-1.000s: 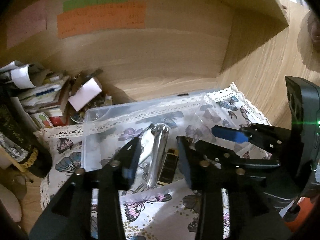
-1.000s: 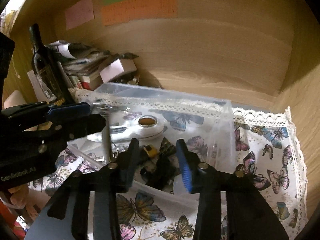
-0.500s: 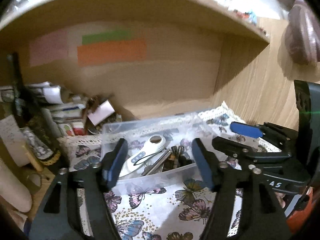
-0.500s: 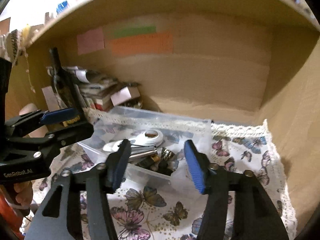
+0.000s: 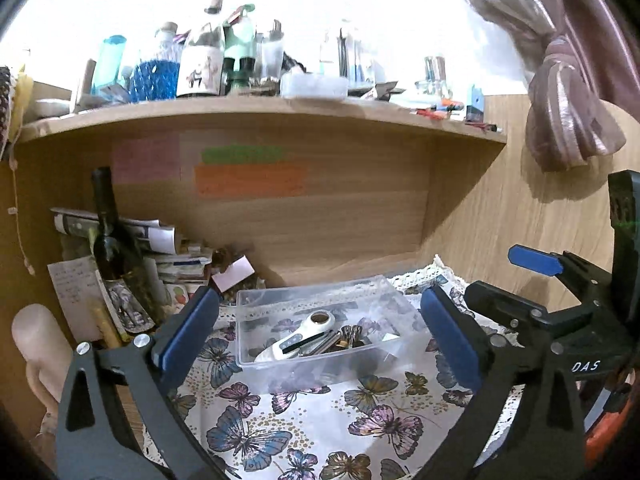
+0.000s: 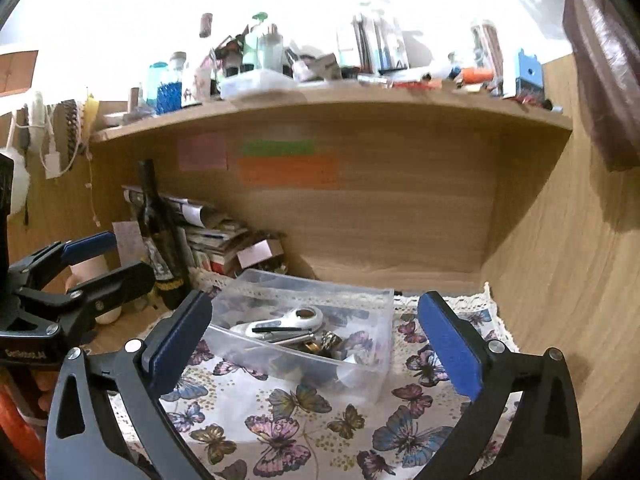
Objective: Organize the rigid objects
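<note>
A clear plastic bin (image 5: 256, 356) (image 6: 368, 360) stands on a butterfly-print cloth (image 5: 304, 432) (image 6: 288, 424) in a wooden desk nook. Inside lie a white handheld device (image 5: 298, 334) (image 6: 280, 322), a silver metal tool (image 6: 288, 336) and several small dark items (image 5: 352, 338). My left gripper (image 5: 320, 336) is wide open and empty, held back from the bin. My right gripper (image 6: 316, 340) is also wide open and empty, back from the bin. Each gripper shows in the other's view, the right one (image 5: 536, 280) and the left one (image 6: 80, 276).
A dark wine bottle (image 5: 114, 248) (image 6: 160, 232) and a pile of papers and boxes (image 5: 176, 256) (image 6: 224, 240) crowd the nook's left. A shelf (image 5: 260, 110) above carries several bottles. Sticky notes (image 5: 250, 180) hang on the back wall. A curtain (image 5: 568, 112) hangs at right.
Both grippers have pulled back and up from the bin and opened wider. The silver tool, near the left fingers a second ago, now lies in the bin.
</note>
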